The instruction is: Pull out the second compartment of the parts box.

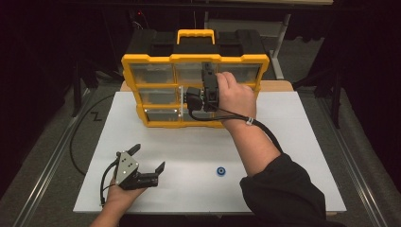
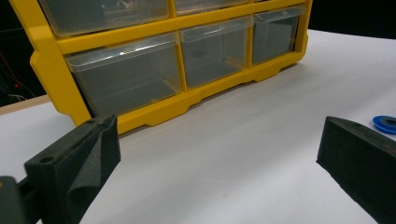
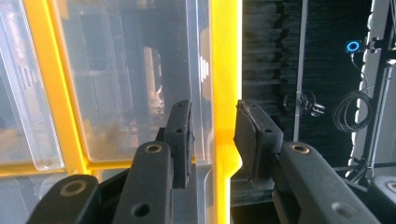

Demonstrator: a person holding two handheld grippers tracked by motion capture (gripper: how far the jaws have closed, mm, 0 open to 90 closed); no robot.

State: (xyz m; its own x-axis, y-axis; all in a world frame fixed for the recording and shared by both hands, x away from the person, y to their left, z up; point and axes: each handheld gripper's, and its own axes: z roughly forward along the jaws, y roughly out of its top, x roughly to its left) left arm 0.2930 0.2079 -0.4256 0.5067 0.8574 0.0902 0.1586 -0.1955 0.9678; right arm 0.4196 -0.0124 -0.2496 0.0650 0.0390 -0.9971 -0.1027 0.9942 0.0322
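Note:
A yellow organizer (image 1: 150, 59) with clear drawers stands upright at the back of the white table (image 1: 293, 142). My right gripper (image 1: 206, 71) is rolled on its side at the top row of drawers. In the right gripper view its jaws (image 3: 212, 116) straddle a yellow frame rail (image 3: 226, 70) and the edge of a clear drawer (image 3: 140, 70); a thin gap still shows beside the pads. My left gripper (image 1: 149, 156) rests low at the table's front left, wide open with nothing in it (image 2: 219, 158). A small blue ring (image 1: 221, 171) lies on the table to its right (image 2: 385, 123).
The organizer's bottom row of clear drawers (image 2: 126, 79) faces the left gripper across bare white table. A black cable (image 1: 78, 137) curves over the floor at the left. Dark stands and cables (image 3: 355, 112) stand behind the organizer.

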